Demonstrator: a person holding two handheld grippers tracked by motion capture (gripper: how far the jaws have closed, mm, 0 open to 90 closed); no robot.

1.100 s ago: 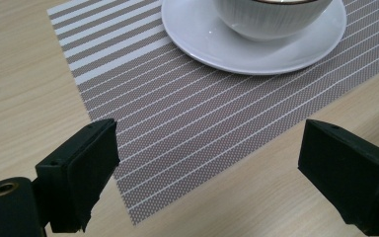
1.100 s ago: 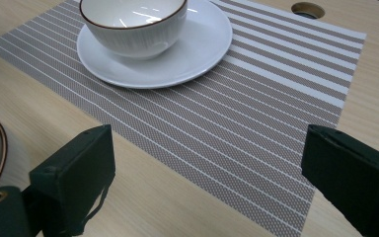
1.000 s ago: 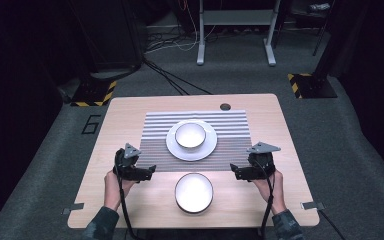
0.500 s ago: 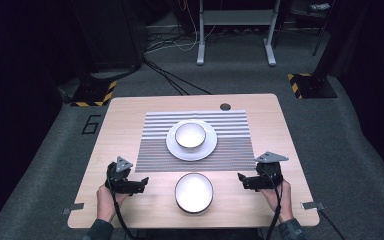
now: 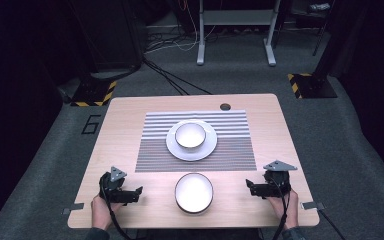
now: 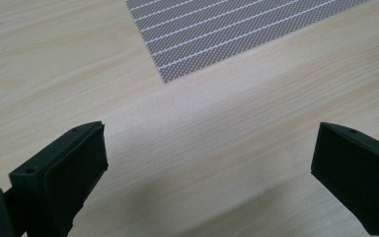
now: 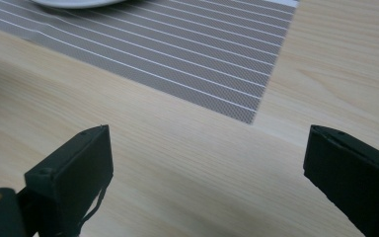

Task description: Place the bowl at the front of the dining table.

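A white bowl (image 5: 194,192) sits on the wooden table (image 5: 125,115) near its front edge. A second white bowl (image 5: 190,135) rests on a white plate (image 5: 176,149) on the grey striped placemat (image 5: 230,145). My left gripper (image 5: 138,194) lies low at the front left and points at the near bowl. Its jaws have just been opening and stand wide over bare wood (image 6: 207,163), with nothing between them. My right gripper (image 5: 250,187) is at the front right and also points inward. It is open (image 7: 207,163) above bare wood just short of the placemat's corner (image 7: 249,116).
A round cable hole (image 5: 225,106) lies at the table's far edge. Beyond the table are a dark floor, cables and a metal stand (image 5: 235,30). The edge of the plate (image 7: 74,3) shows at the top of the right gripper view.
Both hands have drawn back toward the table's front edge and sunk lower. The bowls, plate and placemat have not moved.
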